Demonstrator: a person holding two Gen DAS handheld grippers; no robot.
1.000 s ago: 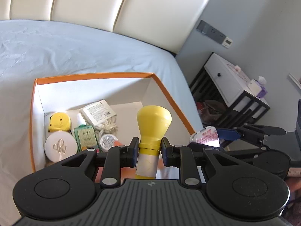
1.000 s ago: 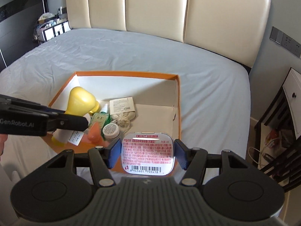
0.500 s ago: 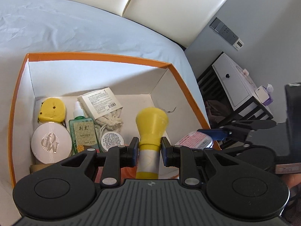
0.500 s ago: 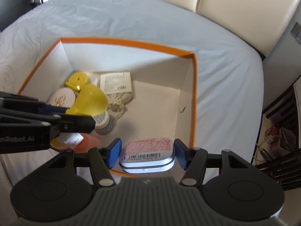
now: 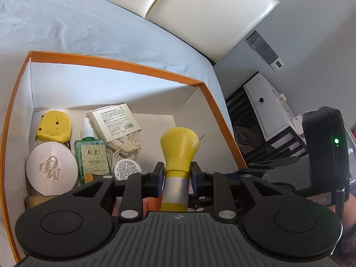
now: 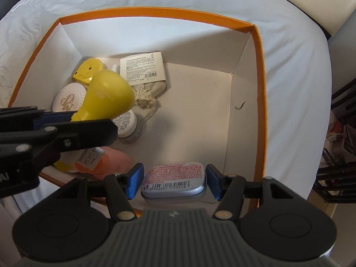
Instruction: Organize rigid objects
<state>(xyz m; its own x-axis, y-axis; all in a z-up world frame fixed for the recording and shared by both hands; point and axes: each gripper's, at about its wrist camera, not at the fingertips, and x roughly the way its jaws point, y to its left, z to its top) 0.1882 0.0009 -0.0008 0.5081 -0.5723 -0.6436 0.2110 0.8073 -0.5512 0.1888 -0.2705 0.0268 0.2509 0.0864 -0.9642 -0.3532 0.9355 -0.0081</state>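
My left gripper (image 5: 175, 174) is shut on a yellow bulb-shaped bottle (image 5: 179, 151) with a silver band, held over the near part of the orange-rimmed white box (image 5: 124, 65). The bottle also shows in the right wrist view (image 6: 106, 95). My right gripper (image 6: 174, 181) holds a flat mint tin (image 6: 174, 182) with a pink label and barcode, low inside the box (image 6: 259, 71) near its front wall. The left pad stands slightly off the tin.
In the box lie a yellow tape measure (image 5: 54, 125), a round white compact (image 5: 52, 168), a green spray bottle (image 5: 91, 153), a cloth pouch with a paper card (image 5: 116, 122), a small white jar (image 5: 128, 169) and an orange item (image 6: 111, 160). A nightstand (image 5: 267, 111) stands right of the bed.
Both grippers have moved forward and down over the box. The mint tin has tilted from facing the camera to lying flat and now sits low inside the box.
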